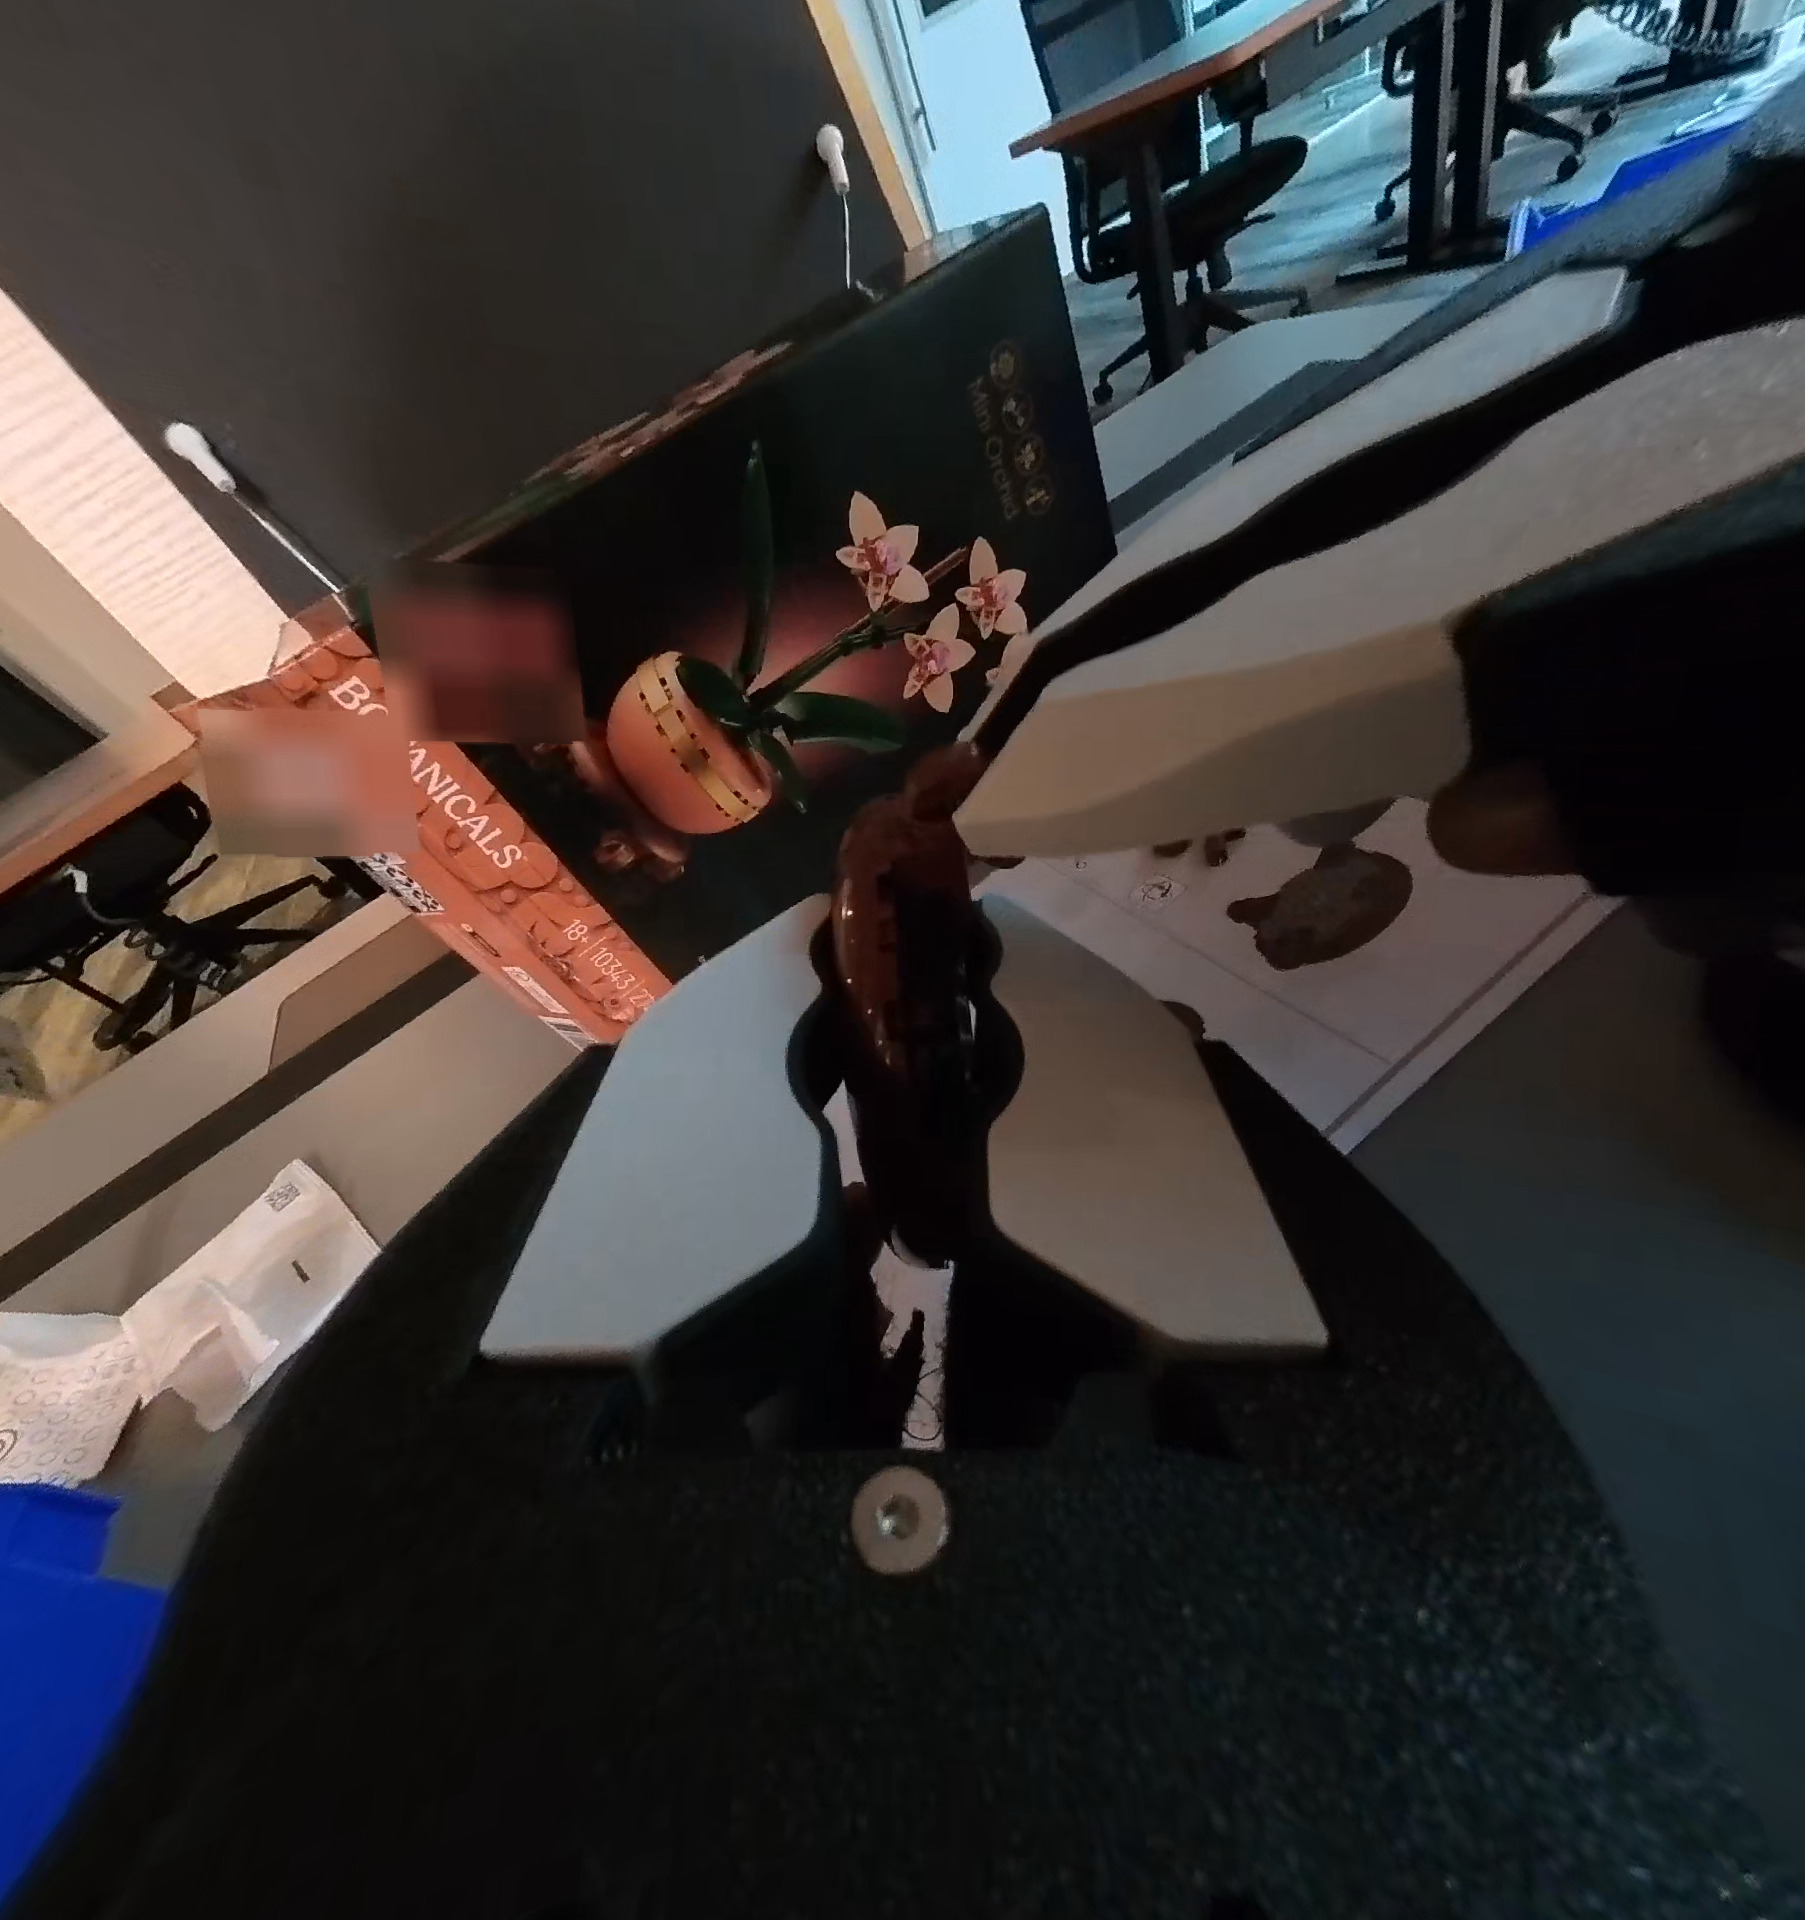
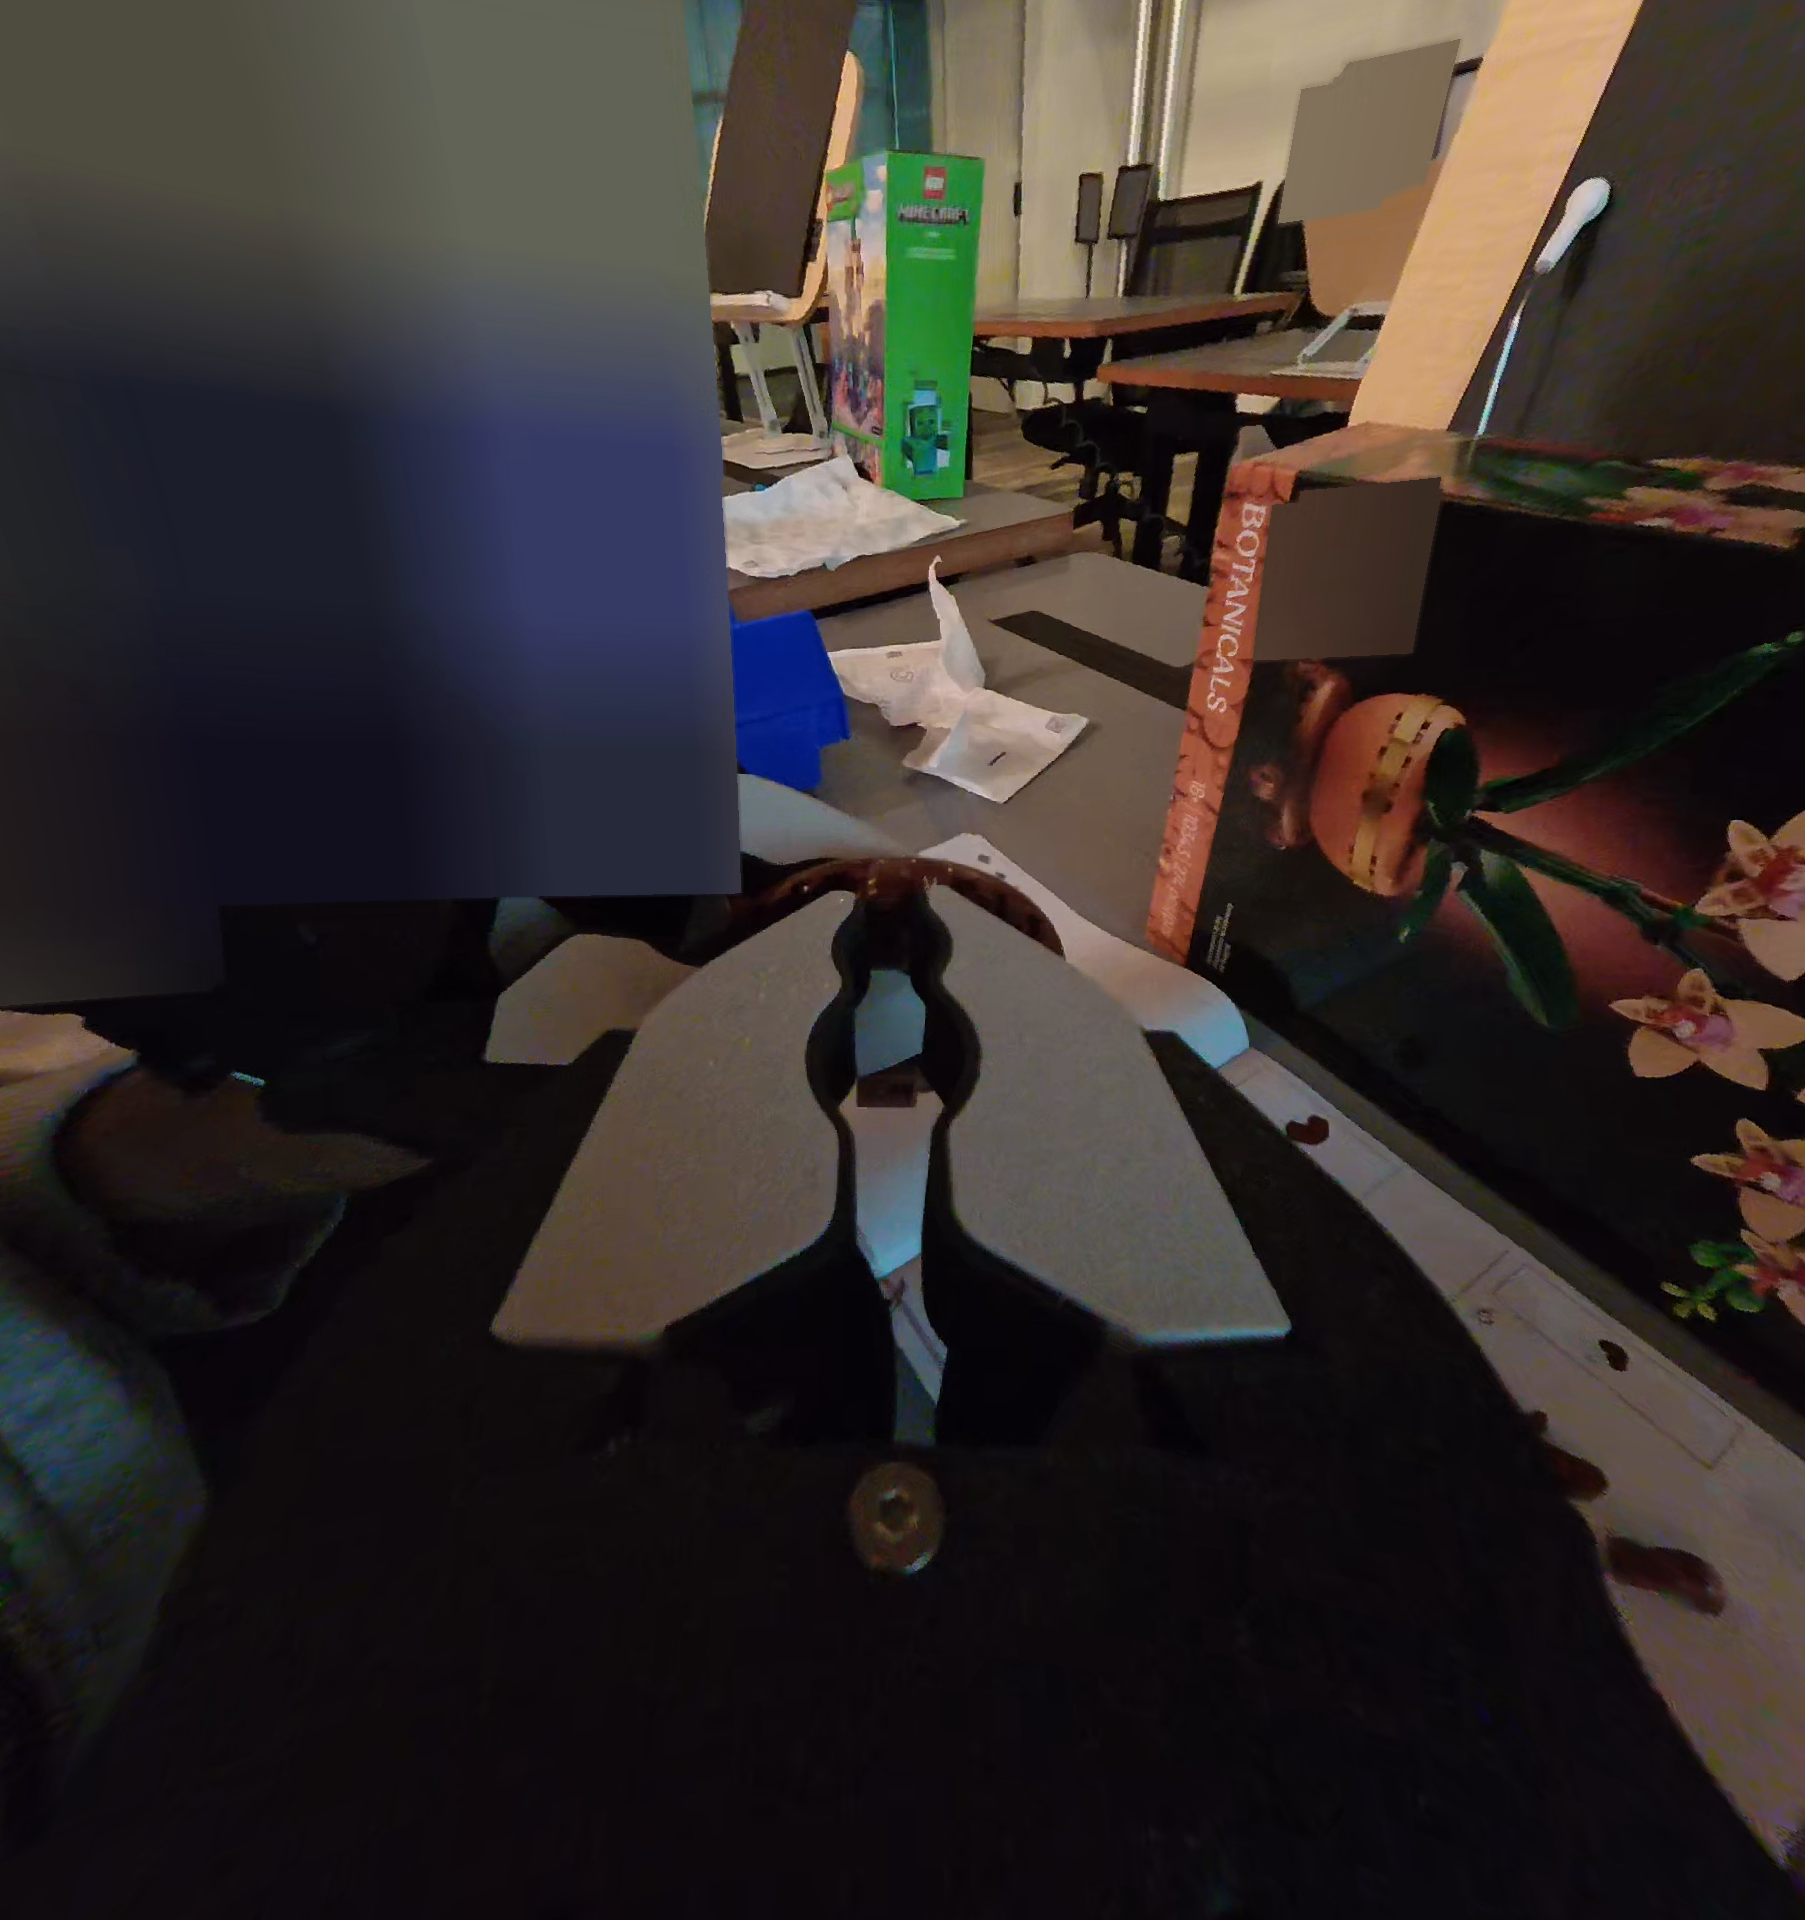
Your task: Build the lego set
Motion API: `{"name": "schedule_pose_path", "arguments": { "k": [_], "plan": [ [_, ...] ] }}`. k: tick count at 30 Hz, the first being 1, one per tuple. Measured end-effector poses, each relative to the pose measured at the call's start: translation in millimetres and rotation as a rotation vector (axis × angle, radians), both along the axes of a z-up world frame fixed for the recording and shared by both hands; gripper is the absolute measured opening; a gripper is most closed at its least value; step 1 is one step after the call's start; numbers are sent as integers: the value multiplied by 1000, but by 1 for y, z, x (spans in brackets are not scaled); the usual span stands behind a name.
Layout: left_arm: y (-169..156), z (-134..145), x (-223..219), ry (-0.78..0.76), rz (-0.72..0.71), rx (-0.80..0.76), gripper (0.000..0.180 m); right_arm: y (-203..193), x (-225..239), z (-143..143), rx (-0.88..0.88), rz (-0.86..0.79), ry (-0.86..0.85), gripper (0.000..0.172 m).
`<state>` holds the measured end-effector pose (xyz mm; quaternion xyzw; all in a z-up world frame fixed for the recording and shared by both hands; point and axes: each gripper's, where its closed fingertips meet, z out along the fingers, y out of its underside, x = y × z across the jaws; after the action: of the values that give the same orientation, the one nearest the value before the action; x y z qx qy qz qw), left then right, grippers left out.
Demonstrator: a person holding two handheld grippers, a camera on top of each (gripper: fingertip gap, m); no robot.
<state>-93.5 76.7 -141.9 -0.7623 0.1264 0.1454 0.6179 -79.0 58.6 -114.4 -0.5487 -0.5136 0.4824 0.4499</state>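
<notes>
risk i see from here: the left tongs (image 1: 903,997) only have the brown curved brick assembly (image 1: 903,935) by its thin edge, so any twist from the other side could lever it loose, and the piece would drop onto the open instruction booklet (image 1: 1189,935) on the grey tabletop (image 1: 1604,1247). the left tongs are clamped on that brown assembly, fingers slightly apart with it pinched upright between them. the right tongs (image 2: 890,914) are nearly together, pinching a small brown piece (image 1: 945,774) right at the assembly's top end, touching it. all this is held in the air just in front of the dark orchid box (image 1: 825,582), with torn white bags (image 2: 965,707) and a blue bin (image 2: 784,686) farther off.
</notes>
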Motion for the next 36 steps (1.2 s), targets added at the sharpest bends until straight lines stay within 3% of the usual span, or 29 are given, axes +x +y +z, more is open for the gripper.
{"name": "schedule_pose_path", "arguments": {
  "k": [5, 18, 36],
  "plan": [
    [-1, 2, 1, 26, 0, 12, 20, 1, 2, 0, -7, 3, -9, 5],
    [-3, -2, -4, 400, 32, -8, 20, 0, 8, -14, 12, 45, -150, 5],
    [-4, -21, -3, 307, 22, -83, 20, 3, 7, -29, 87, 19, -328, 4]
  ]
}}
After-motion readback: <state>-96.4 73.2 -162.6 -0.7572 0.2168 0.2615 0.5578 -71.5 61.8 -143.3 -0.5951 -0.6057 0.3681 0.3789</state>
